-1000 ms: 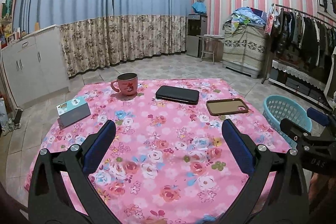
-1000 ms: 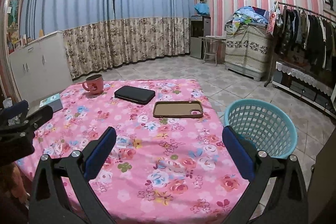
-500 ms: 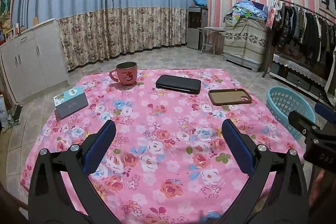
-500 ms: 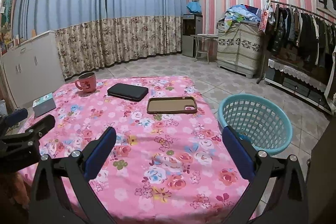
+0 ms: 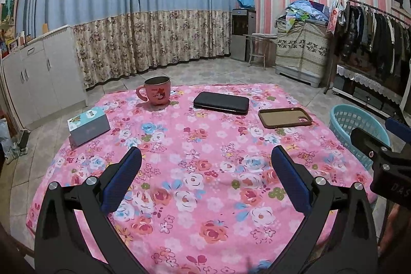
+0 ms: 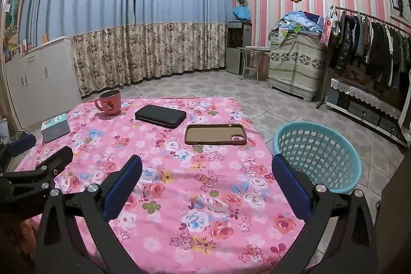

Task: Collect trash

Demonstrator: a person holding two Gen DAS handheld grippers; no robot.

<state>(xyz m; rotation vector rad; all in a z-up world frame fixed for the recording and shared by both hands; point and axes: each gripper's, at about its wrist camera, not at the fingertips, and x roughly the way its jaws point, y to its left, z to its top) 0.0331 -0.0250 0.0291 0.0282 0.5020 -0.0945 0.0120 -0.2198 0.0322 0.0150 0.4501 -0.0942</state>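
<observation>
Four things lay ahead of my spread, empty left tongs (image 5: 205,172) and right tongs (image 6: 205,177); none looked like trash. The basket (image 6: 317,156) stood right of them. I risked binning the phone case (image 6: 215,134).

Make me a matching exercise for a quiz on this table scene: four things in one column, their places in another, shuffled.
Things:
1. pink mug
2. tissue box
3. phone case
4. blue basket

Places:
A. on the floor beside the table
B. table's left edge
C. table's right side, lying flat
D. far left corner of the table

Pairs: 1-D, 2-B, 3-C, 4-A
</observation>
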